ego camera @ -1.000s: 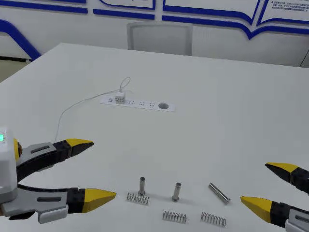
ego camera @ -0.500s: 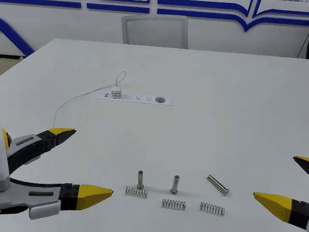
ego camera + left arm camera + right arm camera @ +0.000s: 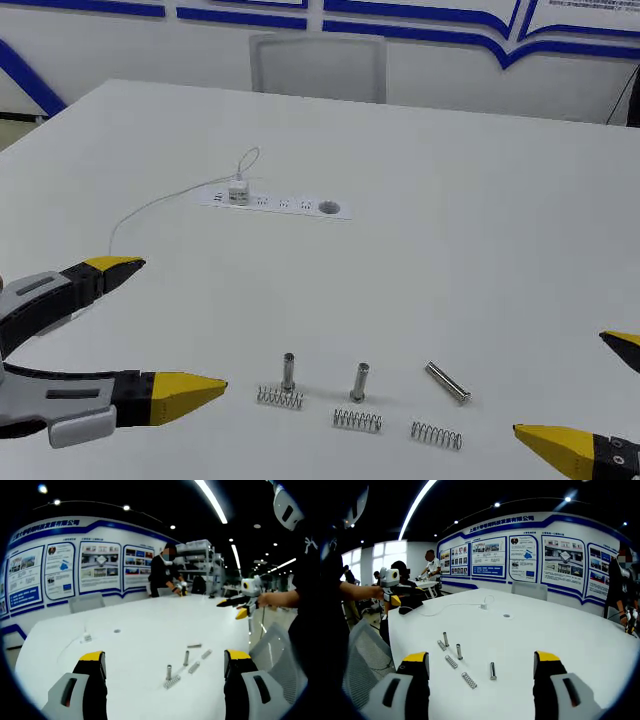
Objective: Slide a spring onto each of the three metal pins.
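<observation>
Lying between left hand-held gripper (image 3: 181,323) and right hand-held gripper (image 3: 560,385) are three springs (image 3: 357,420).

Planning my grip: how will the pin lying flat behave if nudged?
The lying pin is a smooth round cylinder on the flat table, so it probably rolls sideways. Its shiny shaft may slip when pinched. It looks rigid.

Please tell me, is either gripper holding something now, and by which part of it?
Nothing is held. The left gripper and the right gripper are both open, and the three springs lie untouched on the table.
</observation>
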Demonstrator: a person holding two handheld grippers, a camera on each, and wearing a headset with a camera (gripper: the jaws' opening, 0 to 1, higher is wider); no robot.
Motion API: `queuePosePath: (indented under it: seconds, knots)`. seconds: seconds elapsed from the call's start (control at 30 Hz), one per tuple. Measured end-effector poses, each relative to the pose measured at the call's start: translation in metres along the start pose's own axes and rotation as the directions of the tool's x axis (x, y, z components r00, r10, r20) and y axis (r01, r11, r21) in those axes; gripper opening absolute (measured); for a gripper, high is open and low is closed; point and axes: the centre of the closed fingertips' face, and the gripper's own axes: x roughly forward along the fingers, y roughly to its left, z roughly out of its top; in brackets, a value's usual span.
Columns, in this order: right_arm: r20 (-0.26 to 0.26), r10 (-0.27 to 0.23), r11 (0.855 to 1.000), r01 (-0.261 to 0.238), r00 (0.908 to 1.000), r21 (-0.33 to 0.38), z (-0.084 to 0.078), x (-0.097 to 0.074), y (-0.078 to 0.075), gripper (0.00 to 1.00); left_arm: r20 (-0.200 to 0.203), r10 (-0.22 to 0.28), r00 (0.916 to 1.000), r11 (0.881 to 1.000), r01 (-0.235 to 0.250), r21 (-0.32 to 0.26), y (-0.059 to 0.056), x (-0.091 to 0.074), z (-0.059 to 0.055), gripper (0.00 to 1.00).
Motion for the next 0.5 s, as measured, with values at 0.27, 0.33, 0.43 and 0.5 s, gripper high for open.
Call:
queuePosePath:
  seconds: [0.27, 0.33, 0.43, 0.5]
  knots:
    - [-0.032, -0.034, 0.999, 0.034, 0.9989, -0.017, 0.001, -0.003, -0.006, 0.89, 0.025, 0.002, 0.9997, 1.0, -0.002, -0.003, 0.002, -0.002, 0.007, 1.0]
    - [-0.005, -0.038, 0.999, 0.038, 0.9992, -0.001, 0.007, -0.005, -0.006, 0.89, 0.032, 0.003, 0.9995, 1.0, -0.003, -0.002, 0.004, -0.002, 0.01, 1.0]
    - [0.007, -0.046, 0.999, 0.046, 0.9989, 0.0, 0.009, -0.008, -0.006, 0.9, 0.038, 0.008, 0.9993, 1.0, -0.008, 0.0, 0.005, -0.002, 0.012, 1.0]
    - [0.004, -0.054, 0.999, 0.054, 0.9985, 0.001, 0.008, -0.01, -0.007, 0.91, 0.041, 0.004, 0.9991, 1.0, -0.004, -0.001, 0.004, -0.002, 0.014, 1.0]
